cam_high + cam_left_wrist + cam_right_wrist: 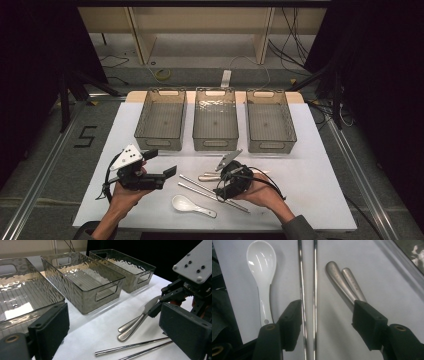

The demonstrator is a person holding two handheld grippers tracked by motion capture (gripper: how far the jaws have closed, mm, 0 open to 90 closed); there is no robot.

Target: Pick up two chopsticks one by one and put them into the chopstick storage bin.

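right gripper (327,322) down over the two steel chopsticks (308,277) on the white table (310,175), jaws apart and straddling them, not pinching yet — left gripper (160,167) wide open, holding nothing, white spoon (262,270) just beside the chopsticks

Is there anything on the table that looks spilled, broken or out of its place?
Nothing stands out. The three bins stand in a straight row, with nothing visible inside. The white spoon, the two metal chopsticks and the two metal handles lie neatly on the white table.
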